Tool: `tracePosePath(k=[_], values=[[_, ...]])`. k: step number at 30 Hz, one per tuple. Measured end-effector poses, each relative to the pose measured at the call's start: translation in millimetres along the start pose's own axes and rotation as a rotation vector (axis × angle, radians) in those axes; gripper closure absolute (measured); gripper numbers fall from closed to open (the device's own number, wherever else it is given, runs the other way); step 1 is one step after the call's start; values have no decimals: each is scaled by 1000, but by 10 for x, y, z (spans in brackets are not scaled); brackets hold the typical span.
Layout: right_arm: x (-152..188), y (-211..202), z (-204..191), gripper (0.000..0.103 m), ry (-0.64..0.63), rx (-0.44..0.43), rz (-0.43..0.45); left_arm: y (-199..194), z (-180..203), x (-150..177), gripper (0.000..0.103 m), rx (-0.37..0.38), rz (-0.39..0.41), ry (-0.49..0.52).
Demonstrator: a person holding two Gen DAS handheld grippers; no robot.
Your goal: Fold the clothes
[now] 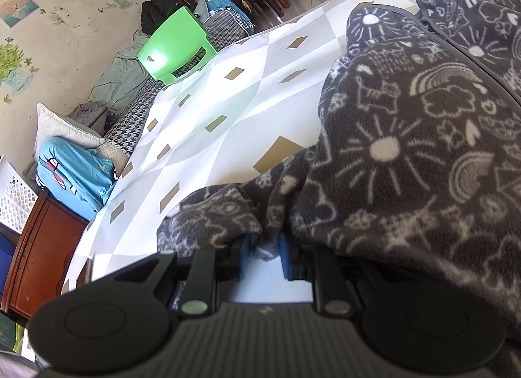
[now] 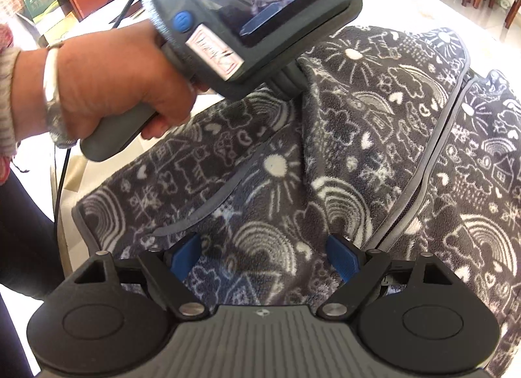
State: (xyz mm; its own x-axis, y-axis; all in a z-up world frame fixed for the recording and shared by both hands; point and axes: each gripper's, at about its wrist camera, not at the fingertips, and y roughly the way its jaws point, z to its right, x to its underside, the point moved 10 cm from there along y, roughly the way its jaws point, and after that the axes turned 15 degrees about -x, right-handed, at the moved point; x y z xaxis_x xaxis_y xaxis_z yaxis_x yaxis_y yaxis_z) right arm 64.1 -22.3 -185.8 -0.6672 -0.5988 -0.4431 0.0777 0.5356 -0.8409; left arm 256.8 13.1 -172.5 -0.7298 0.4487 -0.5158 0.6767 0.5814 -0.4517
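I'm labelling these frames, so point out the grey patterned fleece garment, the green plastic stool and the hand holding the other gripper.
grey fleece garment (image 1: 407, 156): left wrist view, on its sun print.
green plastic stool (image 1: 172, 45): left wrist view, on its flat side.
hand (image 2: 110, 84): right wrist view, on its back.

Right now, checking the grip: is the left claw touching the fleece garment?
Touching. Left wrist view shows the left claw pinching a fold of the fleece garment.

A dark grey fleece garment (image 2: 342, 156), thick and fuzzy with a matt nap, is being shown edged in smooth grey binding. The gripper (image 2: 263, 257) is being seen in matt black plastic with blue rubbery pads (image 2: 340, 255). A smooth woven sheet (image 1: 228, 101) is being spread beneath; a glossy green plastic stool (image 1: 176, 45) is being lit far left.
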Motion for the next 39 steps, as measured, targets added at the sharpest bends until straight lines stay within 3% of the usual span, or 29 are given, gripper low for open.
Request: tracePosePath(k=[8,15,18,20,23,25,34,39], values=[[75,-193,196,18,32,-13,-1,3,9,-18,87,-17,-11,7],[123,-419,388,25,126,-50,19,-277,-86,27,79,33,-7,-13],[102,-542,443,26,179,-60,48,-405,-177,56,61,79,-24,-26],[85,-615,501,26,194,-45,62,-500,-250,69,34,105,-21,-36],[-70,-709,433,26,199,-4,70,-680,-339,80,20,97,15,-37],[25,-820,487,26,213,11,76,-782,-364,125,11,102,10,-54],[72,-1053,823,26,267,73,109,-1208,-205,442,9,191,-32,-84],[163,-1069,876,26,281,87,101,-1291,-250,630,9,195,-90,-172]])
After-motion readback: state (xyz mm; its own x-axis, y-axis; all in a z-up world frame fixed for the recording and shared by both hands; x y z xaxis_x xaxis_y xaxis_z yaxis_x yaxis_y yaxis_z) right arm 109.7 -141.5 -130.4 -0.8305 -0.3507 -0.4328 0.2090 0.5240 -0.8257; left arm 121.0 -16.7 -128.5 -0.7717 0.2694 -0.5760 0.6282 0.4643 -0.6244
